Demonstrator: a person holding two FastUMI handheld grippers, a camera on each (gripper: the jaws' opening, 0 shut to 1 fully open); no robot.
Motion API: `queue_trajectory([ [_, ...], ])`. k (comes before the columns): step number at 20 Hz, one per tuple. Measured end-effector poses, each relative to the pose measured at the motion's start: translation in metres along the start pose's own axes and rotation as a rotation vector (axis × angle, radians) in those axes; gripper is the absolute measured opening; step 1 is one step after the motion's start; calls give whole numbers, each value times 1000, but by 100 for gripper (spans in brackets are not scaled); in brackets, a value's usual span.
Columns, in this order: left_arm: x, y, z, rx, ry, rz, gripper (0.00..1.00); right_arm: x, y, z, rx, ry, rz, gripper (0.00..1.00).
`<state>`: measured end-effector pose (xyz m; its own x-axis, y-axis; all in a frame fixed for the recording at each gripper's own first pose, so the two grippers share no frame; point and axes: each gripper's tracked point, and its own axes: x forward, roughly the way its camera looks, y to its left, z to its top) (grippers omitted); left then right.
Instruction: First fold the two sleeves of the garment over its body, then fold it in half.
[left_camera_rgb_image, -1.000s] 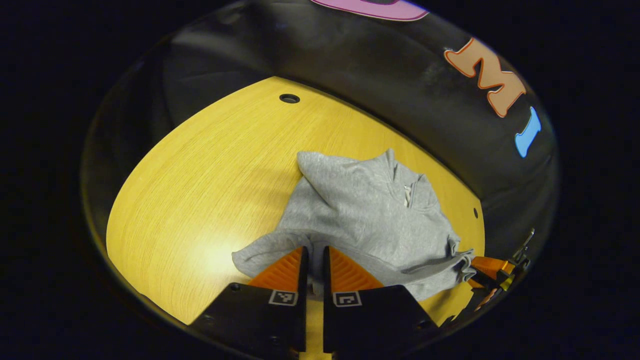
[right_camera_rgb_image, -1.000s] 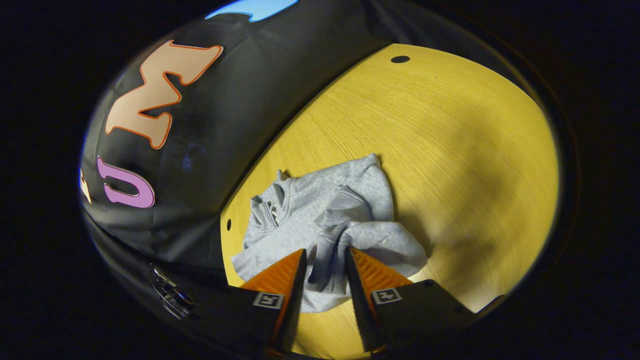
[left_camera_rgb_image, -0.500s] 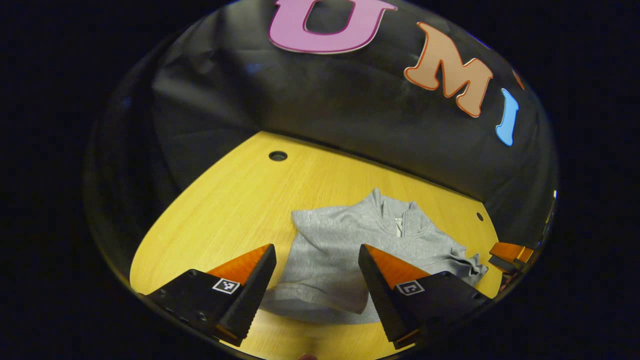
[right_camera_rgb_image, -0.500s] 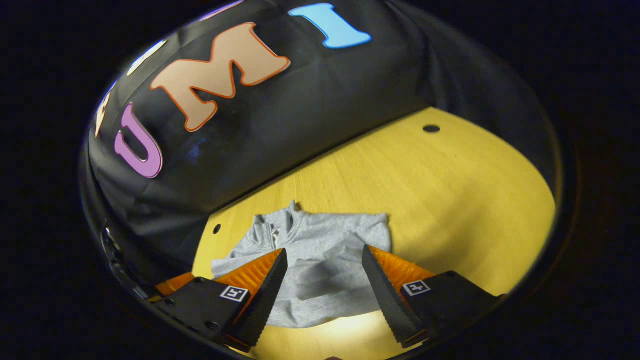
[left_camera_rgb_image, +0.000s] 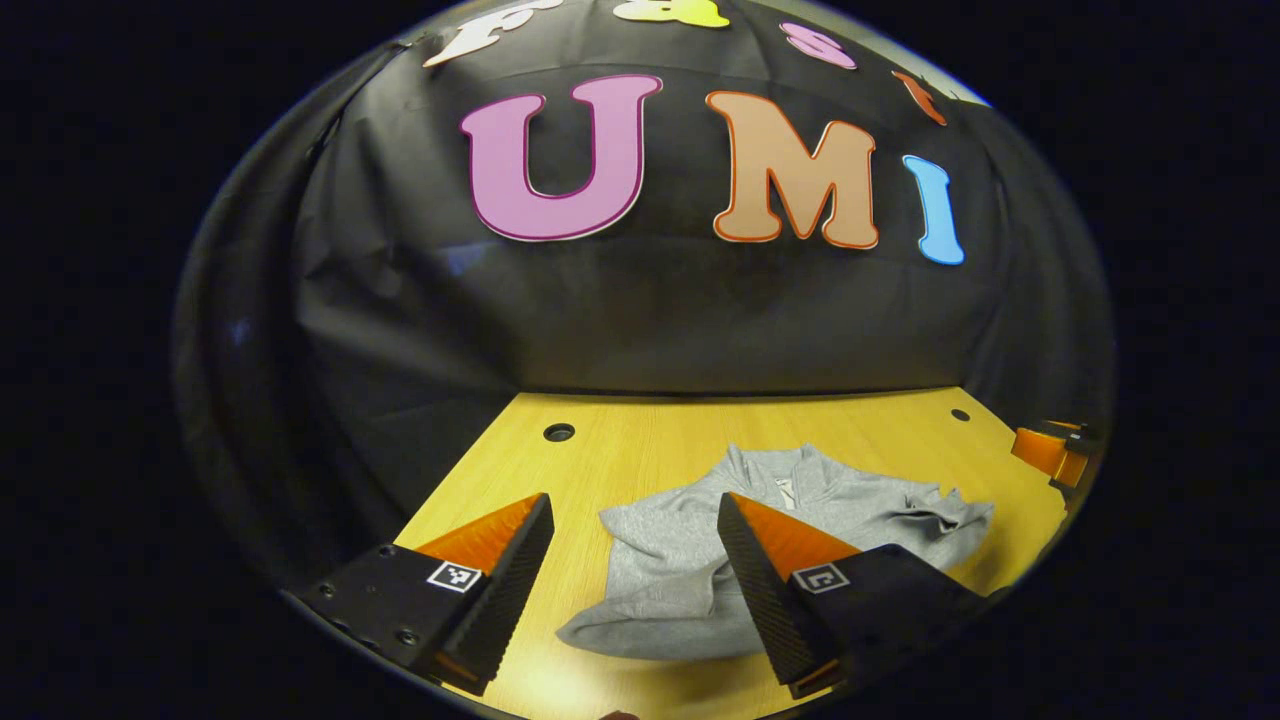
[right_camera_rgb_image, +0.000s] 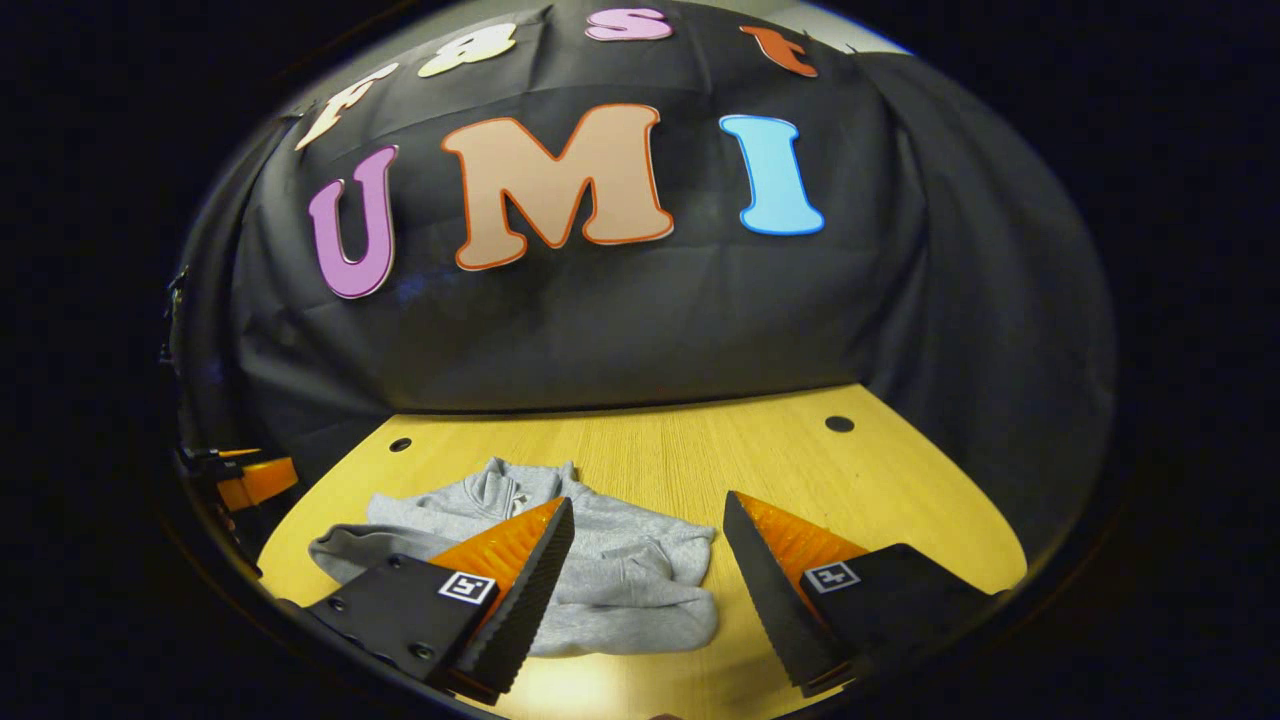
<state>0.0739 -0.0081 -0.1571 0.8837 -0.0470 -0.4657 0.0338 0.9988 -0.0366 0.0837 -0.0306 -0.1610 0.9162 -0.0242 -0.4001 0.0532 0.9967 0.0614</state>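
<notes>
Grey garment rumpled on wooden table, left claw and right claw both apart.

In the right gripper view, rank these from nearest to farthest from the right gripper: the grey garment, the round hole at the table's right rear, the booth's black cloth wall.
1. Grey garment: just ahead of the right gripper, left of centre on the table.
2. Round hole: farther back, on the right near the table's rear edge.
3. Black cloth wall: behind the table, farthest.
</notes>
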Motion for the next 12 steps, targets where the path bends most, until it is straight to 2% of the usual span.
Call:
queue_trajectory([
  [1, -7, 2, 3, -5, -16, 7, 96, -5, 0, 6, -9, -29, -7, 89],
  [2, -12, 3, 6, -6, -30, 11, 96, -10, -1, 11, -15, -50, -11, 96],
  [4, -23, 7, 8, 6, -33, 23, 96, -19, 0, 16, -22, -77, -13, 96],
  [7, -30, 8, 14, 21, -56, 32, 96, -28, 10, 22, -32, -113, 32, 96],
  [12, -34, 8, 27, 16, -97, 39, 96, -33, 18, 35, -56, -161, 28, 96],
])
